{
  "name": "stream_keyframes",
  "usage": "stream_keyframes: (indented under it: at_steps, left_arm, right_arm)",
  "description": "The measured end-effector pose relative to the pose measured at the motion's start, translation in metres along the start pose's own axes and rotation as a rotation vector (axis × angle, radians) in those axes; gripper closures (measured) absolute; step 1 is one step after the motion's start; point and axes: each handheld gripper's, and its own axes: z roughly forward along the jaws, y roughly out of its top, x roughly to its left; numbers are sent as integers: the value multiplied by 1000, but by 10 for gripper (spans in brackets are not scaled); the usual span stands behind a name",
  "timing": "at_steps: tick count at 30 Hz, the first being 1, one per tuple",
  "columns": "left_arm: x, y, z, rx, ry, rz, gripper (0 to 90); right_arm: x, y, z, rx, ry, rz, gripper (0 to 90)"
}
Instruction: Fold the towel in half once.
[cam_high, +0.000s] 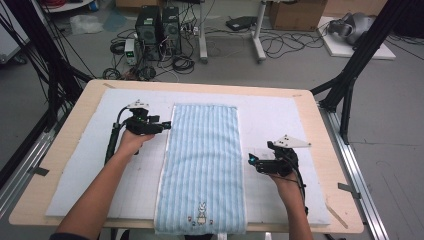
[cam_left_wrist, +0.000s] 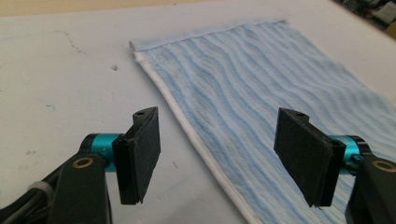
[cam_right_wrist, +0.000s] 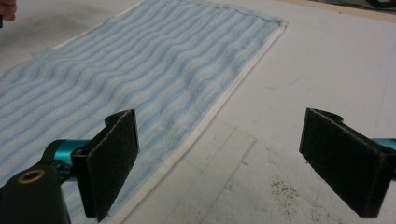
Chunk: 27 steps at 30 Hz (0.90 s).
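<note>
- Where the table's near edge (cam_high: 280, 228) meets the person's side, the blue striped towel (cam_high: 202, 165) overhangs slightly, its hem bearing a small rabbit motif (cam_high: 201, 212) flanked by tiny marks.
- Towel lies flat and lengthwise down the middle of a white mat (cam_high: 90, 170) that covers most of the wooden tabletop; its far hem stops short of the mat's far edge.
- Right gripper (cam_high: 251, 160), held in the person's right hand (cam_high: 285, 182), sits just beside the towel's right long edge, about midway along it, jaws pointing at the cloth.
- In the right gripper view the right gripper (cam_right_wrist: 219, 163) stands released: jaws wide apart, nothing between the pads. One pad hangs over the towel's (cam_right_wrist: 140, 65) white border, the other over bare mat (cam_right_wrist: 336, 60). Dark specks mark the mat near the jaws.
- Left gripper (cam_high: 165, 125), in the left hand (cam_high: 131, 142), is farther up the table, at the towel's left long edge near the far corner.
- In the left gripper view the left gripper (cam_left_wrist: 217, 151) is likewise unclenched; the towel's (cam_left_wrist: 261, 84) white edge runs through the gap, with no pad pressing on it. Whether the pad tips touch the surface cannot be told.
- Beyond the table, the floor holds two computer towers (cam_high: 157, 25), loose cables (cam_high: 285, 42) and cardboard boxes (cam_high: 297, 12).
</note>
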Motion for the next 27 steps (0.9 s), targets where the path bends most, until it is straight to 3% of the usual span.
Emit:
stream_keyframes:
  at_steps: [3, 7, 11, 13, 15, 18, 21, 22, 24, 27]
  left_arm:
    - [1, -1, 11, -12, 15, -18, 316]
    - [3, -8, 23, 17, 34, -34, 318]
    - [-1, -9, 28, 54, 51, 17, 377]
    - [-6, -9, 31, 69, 59, 48, 458]
    - [-10, -8, 32, 92, 100, 106, 498]
    - [-11, -8, 32, 97, 130, 135, 607]
    - [-8, -9, 31, 90, 92, 116, 767]
    - [-9, -9, 31, 95, 87, 127, 804]
    - [-11, -9, 32, 93, 86, 144, 848]
    - [-10, -9, 32, 91, 76, 136, 862]
  right_arm:
    - [0, 0, 0, -1, 2, 4, 111]
    - [-1, -1, 0, 6, 6, 8, 111]
    - [-1, -1, 3, 17, 7, 15, 111]
    - [-1, -1, 5, 24, 10, 14, 111]
    - [-1, -1, 7, 31, 5, 11, 111]
    - [1, 2, 12, 37, -3, 11, 111]
    - [2, 7, 20, 47, -20, 7, 111]
    - [2, 9, 24, 58, -17, 10, 111]
    - [1, 14, 33, 79, -16, 7, 111]
    - [-1, 24, 49, 111, -19, 7, 112]
